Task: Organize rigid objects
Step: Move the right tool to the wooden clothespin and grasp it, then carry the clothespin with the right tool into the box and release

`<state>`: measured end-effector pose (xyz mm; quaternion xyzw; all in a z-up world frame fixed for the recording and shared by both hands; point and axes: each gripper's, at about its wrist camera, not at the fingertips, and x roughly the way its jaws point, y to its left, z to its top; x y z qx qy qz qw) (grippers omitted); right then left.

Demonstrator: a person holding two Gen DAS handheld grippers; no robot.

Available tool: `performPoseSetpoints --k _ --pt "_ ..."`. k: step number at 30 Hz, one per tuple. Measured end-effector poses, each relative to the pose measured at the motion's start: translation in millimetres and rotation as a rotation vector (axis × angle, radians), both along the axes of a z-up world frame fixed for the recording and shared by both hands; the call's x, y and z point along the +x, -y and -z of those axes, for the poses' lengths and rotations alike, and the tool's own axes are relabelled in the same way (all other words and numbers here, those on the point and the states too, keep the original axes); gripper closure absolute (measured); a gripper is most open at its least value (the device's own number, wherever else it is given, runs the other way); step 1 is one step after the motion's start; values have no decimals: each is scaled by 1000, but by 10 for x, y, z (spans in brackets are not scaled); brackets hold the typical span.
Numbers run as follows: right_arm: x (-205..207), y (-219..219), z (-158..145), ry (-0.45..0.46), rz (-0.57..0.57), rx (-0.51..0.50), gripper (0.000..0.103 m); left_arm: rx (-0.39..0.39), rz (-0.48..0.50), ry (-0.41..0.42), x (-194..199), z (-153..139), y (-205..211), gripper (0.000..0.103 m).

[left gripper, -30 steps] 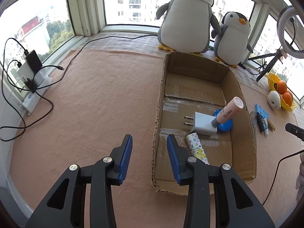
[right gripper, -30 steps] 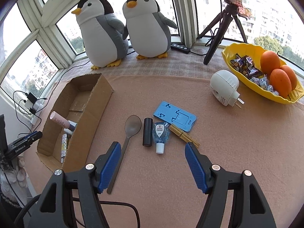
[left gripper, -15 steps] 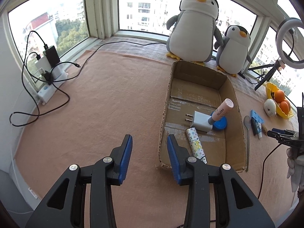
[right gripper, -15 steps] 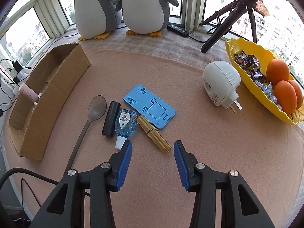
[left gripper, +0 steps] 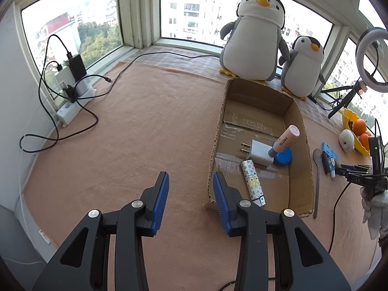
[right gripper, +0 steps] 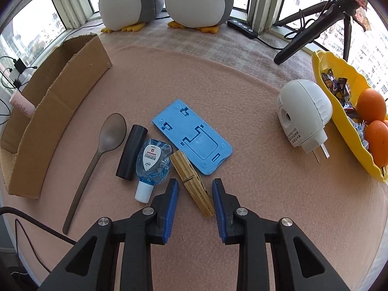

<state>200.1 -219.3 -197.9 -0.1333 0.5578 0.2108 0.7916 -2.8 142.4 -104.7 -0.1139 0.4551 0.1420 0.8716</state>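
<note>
Bright daylight thru windows point(left gripper: 198, 9) on both views, sky blown out w/ glare. Shadows soft, faint on tabletop point(right gripper: 242, 92). Heavy fisheye bend at edges, dark vignette in corners. Centre sharp, no motion blur; far buildings washed out, hazy

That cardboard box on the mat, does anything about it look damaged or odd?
Yes. The cardboard box has a ragged, torn near corner, and old tape strips peel across its floor. Inside, a pink tube leans tilted on a white plug adapter rather than lying flat.
</note>
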Motion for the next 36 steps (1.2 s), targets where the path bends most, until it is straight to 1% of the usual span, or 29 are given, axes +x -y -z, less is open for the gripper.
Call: performPoseSetpoints --k 1,6,10,14,19,23,28,33,34,36 --pt "-1 -6 0 -4 -1 3 84 -1 1 0 1 1 7 67" --pt "-21 0 2 -9 13 10 91 -2 9 0 4 3 39 67" --pt "-69 19 -19 -2 30 18 91 -6 18 4 17 4 54 67" --pt "-148 34 -109 19 53 40 91 -9 30 7 41 15 78 67" --pt "-278 -6 -345 65 72 83 91 -17 45 9 66 39 100 67" --pt "-424 -102 -598 108 65 126 91 -22 53 8 93 64 92 67" --pt "-653 -330 -896 141 19 186 91 -20 65 1 165 113 78 67" --pt "-876 -621 -1124 162 -31 238 91 -16 81 -2 266 161 74 67" --pt "-922 -684 -1155 164 -42 246 91 -17 83 -4 288 175 70 66" --pt "-998 -792 -1208 168 -60 262 91 -20 87 -7 329 210 65 57"
